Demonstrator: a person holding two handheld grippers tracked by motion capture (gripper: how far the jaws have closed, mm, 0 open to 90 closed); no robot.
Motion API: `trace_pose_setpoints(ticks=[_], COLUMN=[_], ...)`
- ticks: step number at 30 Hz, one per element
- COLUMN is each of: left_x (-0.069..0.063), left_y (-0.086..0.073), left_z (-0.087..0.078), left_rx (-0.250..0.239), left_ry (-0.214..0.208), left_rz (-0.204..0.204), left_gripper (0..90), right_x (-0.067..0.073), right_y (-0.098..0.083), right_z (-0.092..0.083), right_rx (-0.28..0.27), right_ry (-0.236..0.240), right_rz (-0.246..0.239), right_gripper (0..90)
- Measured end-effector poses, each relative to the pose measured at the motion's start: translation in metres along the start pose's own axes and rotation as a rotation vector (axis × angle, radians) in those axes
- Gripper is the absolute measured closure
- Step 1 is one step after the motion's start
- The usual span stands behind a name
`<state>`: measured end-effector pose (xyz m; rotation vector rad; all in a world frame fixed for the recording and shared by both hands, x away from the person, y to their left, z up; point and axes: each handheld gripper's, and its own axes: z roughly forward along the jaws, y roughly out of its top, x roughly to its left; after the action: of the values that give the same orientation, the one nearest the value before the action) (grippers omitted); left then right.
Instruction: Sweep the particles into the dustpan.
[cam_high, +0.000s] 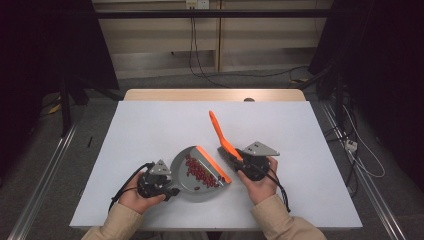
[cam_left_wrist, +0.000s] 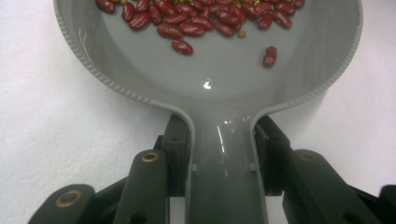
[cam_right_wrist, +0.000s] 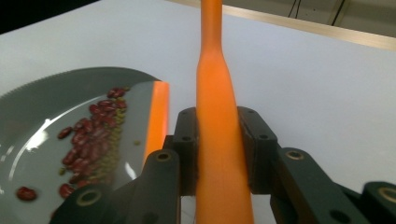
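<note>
High view: grey dustpan (cam_high: 200, 175) holds red beans (cam_high: 200, 170); orange brush (cam_high: 222, 136) is raised just right of it.
Left gripper view: left gripper (cam_left_wrist: 224, 144) pinches the dustpan's handle, likely steadying it.
Right gripper view: right gripper (cam_right_wrist: 218, 144) clamps the brush handle beside the dustpan, seemingly for sweeping.

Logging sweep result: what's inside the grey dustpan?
Red kidney beans plus a few small greenish bits lie in the dustpan, mostly toward its orange lip. Anything beneath the bean pile is hidden.

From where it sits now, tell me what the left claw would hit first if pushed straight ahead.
The left claw is already shut on the grey dustpan handle, so it would just push the pan. Beyond the pan's orange lip, the right claw holding the orange brush probably comes next; depth is unclear.
</note>
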<state>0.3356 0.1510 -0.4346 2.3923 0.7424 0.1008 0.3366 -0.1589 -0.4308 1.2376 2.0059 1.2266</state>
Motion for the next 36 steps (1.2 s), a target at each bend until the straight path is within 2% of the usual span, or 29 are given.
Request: trace_pose_setpoints(ticks=[2,6,7,9,12,14,16,18,23,24,28,31,36], left_x=[0.000,0.000,-0.001,-0.001,-0.001,-0.001,0.000,0.002,0.002,0.003,0.006,0.009,0.014], left_y=[0.000,0.001,0.001,0.000,0.000,-0.001,-0.002,-0.003,-0.006,-0.007,-0.010,-0.011,-0.012], left_z=[0.000,0.000,0.000,0.000,0.001,0.001,0.001,0.000,-0.003,-0.003,-0.006,-0.007,-0.013], left_rx=[0.003,0.001,0.001,0.003,-0.001,-0.010,-0.026,-0.035,-0.059,-0.076,-0.101,-0.121,-0.174], left_ry=[-0.003,0.003,0.004,0.003,0.014,0.001,-0.009,-0.022,0.020,0.009,0.029,0.053,0.089], left_rz=[-0.006,-0.008,-0.009,-0.014,-0.016,-0.015,-0.024,-0.028,-0.023,-0.033,-0.042,-0.044,-0.091], left_gripper=[63.4,63.3,63.3,63.3,63.3,63.3,63.3,63.3,63.4,63.4,63.4,63.4,63.3], right_x=[0.009,0.027,0.030,0.033,0.041,0.042,0.039,0.032,0.012,0.008,-0.006,-0.011,-0.018], right_y=[-0.001,0.000,0.001,0.004,0.007,0.008,0.010,0.011,0.015,0.015,0.012,0.010,0.007], right_z=[0.003,0.009,0.009,0.010,0.012,0.013,0.011,0.007,-0.003,-0.004,-0.008,-0.009,-0.014], right_rx=[-0.009,-0.033,-0.042,-0.063,-0.074,-0.084,-0.108,-0.131,-0.151,-0.149,-0.151,-0.144,-0.143], right_ry=[0.018,0.037,0.043,0.073,0.094,0.108,0.106,0.106,0.070,0.063,0.036,0.016,0.002], right_rz=[0.011,-0.003,-0.007,0.038,0.020,0.034,0.032,0.053,0.071,0.069,0.084,0.064,0.055], right_gripper=[71.4,71.4,71.4,71.4,71.4,71.4,71.3,71.3,71.3,71.4,71.3,71.3,71.3])
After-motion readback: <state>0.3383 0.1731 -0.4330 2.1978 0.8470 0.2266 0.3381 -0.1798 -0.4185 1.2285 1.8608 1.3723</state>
